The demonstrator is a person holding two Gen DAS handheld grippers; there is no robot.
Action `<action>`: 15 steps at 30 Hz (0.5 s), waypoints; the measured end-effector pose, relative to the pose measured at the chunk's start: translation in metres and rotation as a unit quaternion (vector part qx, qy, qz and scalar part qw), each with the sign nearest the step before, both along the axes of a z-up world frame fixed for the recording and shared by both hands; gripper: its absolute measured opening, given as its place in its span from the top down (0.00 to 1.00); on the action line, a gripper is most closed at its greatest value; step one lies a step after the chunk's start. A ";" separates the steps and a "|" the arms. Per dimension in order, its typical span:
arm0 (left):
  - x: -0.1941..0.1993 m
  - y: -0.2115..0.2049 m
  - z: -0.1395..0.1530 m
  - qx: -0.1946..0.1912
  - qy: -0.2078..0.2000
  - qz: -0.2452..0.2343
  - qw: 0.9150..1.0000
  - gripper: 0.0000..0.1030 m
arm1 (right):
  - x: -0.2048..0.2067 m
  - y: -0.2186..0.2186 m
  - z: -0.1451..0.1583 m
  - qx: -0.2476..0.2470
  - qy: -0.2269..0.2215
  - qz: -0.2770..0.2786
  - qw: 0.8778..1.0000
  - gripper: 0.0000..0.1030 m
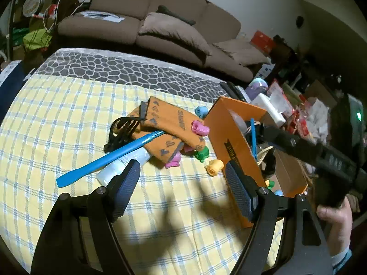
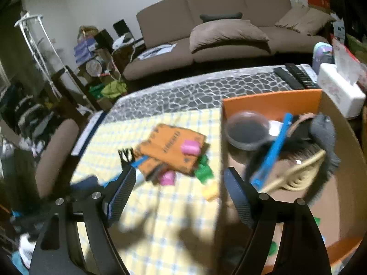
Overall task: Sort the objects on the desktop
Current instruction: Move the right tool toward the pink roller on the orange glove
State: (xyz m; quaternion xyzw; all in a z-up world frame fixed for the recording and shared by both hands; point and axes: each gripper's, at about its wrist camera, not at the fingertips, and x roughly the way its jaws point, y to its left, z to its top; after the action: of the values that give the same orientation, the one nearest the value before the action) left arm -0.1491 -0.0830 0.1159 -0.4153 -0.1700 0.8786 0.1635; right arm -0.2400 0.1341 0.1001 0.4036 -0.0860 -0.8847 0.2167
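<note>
A pile lies on the yellow checked cloth [image 1: 57,119]: an orange printed pouch [image 1: 167,123], a blue spatula [image 1: 107,160], a black slotted spatula [image 1: 121,130], a white tube [image 1: 123,165] and small pink [image 1: 199,128], green [image 1: 201,154], yellow [image 1: 214,167] and blue [image 1: 201,111] rolls. My left gripper [image 1: 182,188] is open and empty just in front of the pile. An orange box [image 1: 227,142] stands to the right. My right gripper [image 2: 179,194] is open and empty over the box's left wall [image 2: 270,102]. The box holds a dark lidded bowl [image 2: 247,130], a blue utensil [image 2: 273,151] and a brush [image 2: 298,174].
A brown sofa [image 1: 160,23] stands beyond the table. Remote controls [image 2: 296,75], a white tissue box [image 2: 339,91] and clutter sit at the table's right end. A chair [image 2: 55,153] is at the left side. The right hand and its gripper body [image 1: 321,158] reach over the box.
</note>
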 end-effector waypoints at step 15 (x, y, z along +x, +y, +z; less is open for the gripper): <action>-0.011 0.005 -0.014 -0.010 -0.014 -0.018 1.000 0.28 | -0.100 -0.061 -0.047 0.065 -0.097 0.010 0.993 0.51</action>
State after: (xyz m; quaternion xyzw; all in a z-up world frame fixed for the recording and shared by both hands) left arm -0.1599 -0.0778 0.1022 -0.4319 -0.1559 0.8714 0.1729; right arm -0.3401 0.0731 0.0535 0.5016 -0.0446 -0.8430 0.1895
